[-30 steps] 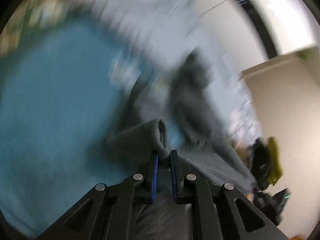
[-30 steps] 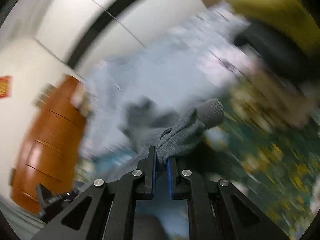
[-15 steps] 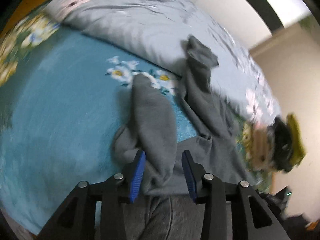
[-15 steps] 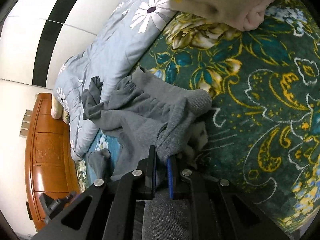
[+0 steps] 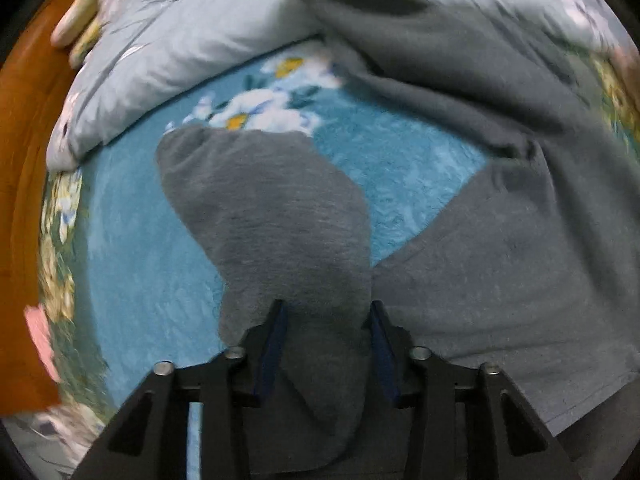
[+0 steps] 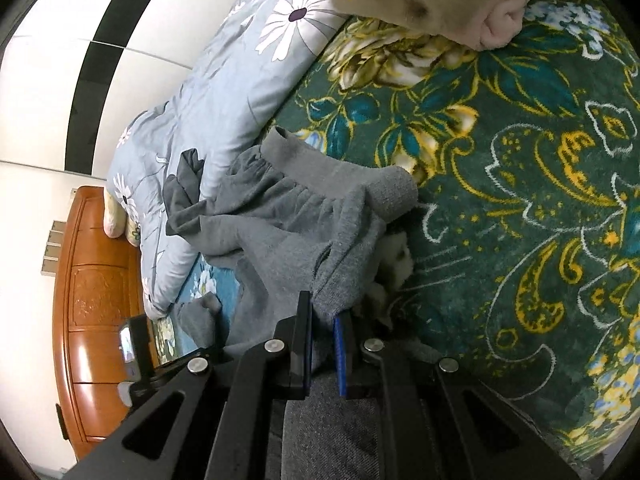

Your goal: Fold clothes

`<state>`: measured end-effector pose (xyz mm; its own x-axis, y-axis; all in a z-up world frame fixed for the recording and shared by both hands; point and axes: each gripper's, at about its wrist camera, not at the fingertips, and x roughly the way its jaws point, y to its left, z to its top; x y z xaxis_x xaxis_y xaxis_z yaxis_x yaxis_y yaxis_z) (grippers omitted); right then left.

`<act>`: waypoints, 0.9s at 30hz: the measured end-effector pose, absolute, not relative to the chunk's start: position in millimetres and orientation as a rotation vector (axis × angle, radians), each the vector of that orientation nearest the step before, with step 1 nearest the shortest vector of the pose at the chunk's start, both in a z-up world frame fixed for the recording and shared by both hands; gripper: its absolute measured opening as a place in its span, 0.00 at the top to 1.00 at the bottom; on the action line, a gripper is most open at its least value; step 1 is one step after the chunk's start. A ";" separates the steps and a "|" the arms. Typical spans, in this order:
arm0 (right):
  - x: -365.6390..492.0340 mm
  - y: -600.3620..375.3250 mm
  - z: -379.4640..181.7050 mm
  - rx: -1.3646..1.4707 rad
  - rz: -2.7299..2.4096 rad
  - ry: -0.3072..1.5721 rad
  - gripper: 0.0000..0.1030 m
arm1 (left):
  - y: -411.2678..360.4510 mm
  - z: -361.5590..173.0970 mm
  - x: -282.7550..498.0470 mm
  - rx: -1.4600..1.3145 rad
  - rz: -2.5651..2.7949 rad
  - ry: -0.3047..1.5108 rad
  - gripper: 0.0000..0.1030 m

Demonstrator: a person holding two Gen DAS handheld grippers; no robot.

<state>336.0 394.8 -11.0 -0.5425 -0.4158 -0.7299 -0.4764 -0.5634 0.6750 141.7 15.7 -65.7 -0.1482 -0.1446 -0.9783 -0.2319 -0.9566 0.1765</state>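
A grey sweatshirt lies spread on the bed. One sleeve stretches away over the teal bedspread. My left gripper points steeply down over that sleeve. Its jaws are closing with the sleeve's near end between the blue pads, which still stand apart. In the right wrist view the same sweatshirt is bunched, its ribbed cuff lying on the green floral blanket. My right gripper is shut on a fold of the sleeve fabric below that cuff.
A pale blue flowered duvet is heaped along the far side, also the duvet above the sleeve. A wooden headboard stands at the left. Folded pale pink clothes lie at the top on the blanket.
The left gripper let go of the pinched grey fold, opened, rolled and dropped close over the laid-out sleeve. The right gripper lowered its fold to the bed, then stayed still.
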 end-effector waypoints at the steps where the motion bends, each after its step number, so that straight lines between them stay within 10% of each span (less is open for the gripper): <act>1: 335.9 395.0 -11.2 -1.485 2.305 1.449 0.91 | 5.9 -61.8 142.1 -2.003 2.321 0.395 0.90; 13: 336.0 395.3 -16.2 -1.507 2.265 1.444 0.91 | -180.0 55.7 169.4 -1.556 2.781 -0.399 0.94; 20: 333.0 386.4 -19.6 -1.566 2.248 1.401 0.90 | -287.9 -56.4 245.4 -2.015 2.705 -0.955 0.93; 27: 329.4 379.9 -17.3 -1.594 2.234 1.330 0.90 | -314.0 -72.1 285.7 -1.973 2.684 -1.041 0.93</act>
